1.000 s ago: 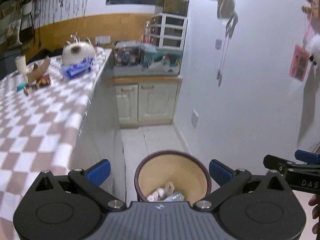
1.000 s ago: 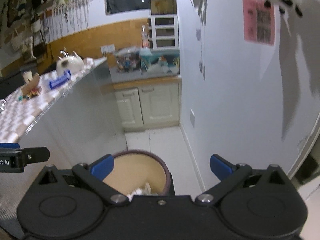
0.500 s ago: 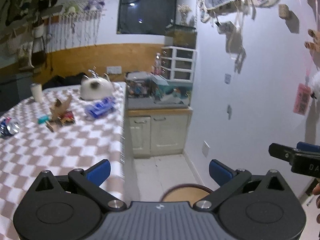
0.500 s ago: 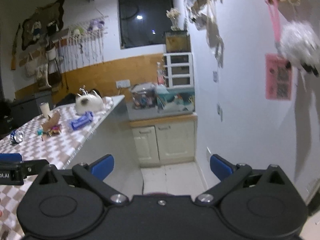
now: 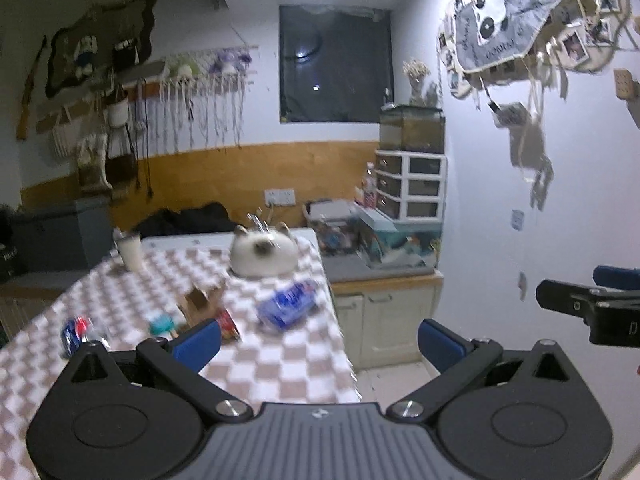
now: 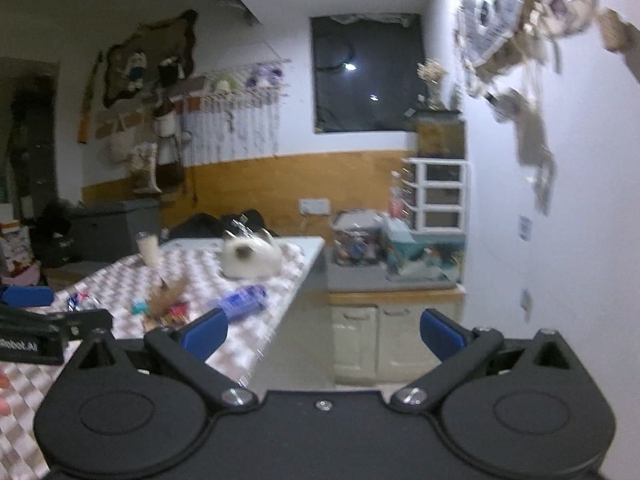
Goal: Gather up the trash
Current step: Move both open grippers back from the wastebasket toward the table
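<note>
Trash lies on the checkered table [image 5: 280, 360]: a blue wrapper [image 5: 287, 305], a torn brown cardboard piece [image 5: 202, 300], a small red packet [image 5: 228, 322], a teal bit [image 5: 162, 324] and a crushed can [image 5: 76, 330]. The same wrapper [image 6: 242, 298], cardboard [image 6: 168, 294] and can [image 6: 78, 300] show in the right wrist view. My left gripper [image 5: 318, 340] is open and empty, raised near the table's right edge. My right gripper [image 6: 322, 332] is open and empty, to its right. No bin is in view.
A white cat-shaped holder [image 5: 262, 252] and a white cup [image 5: 130, 252] stand at the table's far end. A cluttered grey counter over cream cabinets [image 5: 380, 320] is beyond. White drawers [image 5: 412, 188] stand on it. The white wall [image 5: 520, 240] is close on the right.
Both grippers have risen and tilted up from over the brown trash bin, which has dropped out of view. The table top and its trash now fill the left of both views.
</note>
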`<state>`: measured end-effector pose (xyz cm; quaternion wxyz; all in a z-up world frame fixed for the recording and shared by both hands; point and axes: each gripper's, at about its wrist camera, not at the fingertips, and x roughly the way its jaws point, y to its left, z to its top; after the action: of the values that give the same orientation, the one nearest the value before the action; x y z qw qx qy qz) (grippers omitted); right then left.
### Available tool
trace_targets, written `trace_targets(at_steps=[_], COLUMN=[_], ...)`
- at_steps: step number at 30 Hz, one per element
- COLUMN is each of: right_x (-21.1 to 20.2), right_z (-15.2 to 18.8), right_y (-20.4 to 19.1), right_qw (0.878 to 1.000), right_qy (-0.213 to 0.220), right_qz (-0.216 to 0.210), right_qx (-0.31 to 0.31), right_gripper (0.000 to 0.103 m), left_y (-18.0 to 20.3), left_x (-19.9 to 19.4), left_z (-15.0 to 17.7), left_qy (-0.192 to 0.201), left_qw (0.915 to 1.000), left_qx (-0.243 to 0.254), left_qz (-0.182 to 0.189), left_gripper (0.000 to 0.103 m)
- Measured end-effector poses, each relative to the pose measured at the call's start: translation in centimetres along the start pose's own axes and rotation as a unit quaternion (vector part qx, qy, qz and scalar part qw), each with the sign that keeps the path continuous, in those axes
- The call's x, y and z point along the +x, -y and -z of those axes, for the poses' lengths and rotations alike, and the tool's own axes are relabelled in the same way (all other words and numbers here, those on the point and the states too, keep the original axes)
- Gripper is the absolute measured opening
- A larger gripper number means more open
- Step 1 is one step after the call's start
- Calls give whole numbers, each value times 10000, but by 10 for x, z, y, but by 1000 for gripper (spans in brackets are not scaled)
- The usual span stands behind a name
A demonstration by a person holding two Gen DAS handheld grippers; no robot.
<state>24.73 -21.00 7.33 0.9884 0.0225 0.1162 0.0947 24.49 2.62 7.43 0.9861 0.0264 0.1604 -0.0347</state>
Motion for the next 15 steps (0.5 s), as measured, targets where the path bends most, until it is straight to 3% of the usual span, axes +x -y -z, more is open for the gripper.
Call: trace_targets(at_steps=[10,15], right_x=[74,117], right_z=[-68,-83], right_y=[-34,-40], right_qw=[9995,9993], right_qy=[178,117], right_qz=[-247,-271], right_qx=[-15,217], right_gripper=[103,103], left_y=[-56,-87], left_x=[48,90], left_z=[-64,-74], left_qy=[388,416], left_qw=[9985,9978], left_qx=[51,-191], left_qz=[-395,-487], left_gripper=[103,103])
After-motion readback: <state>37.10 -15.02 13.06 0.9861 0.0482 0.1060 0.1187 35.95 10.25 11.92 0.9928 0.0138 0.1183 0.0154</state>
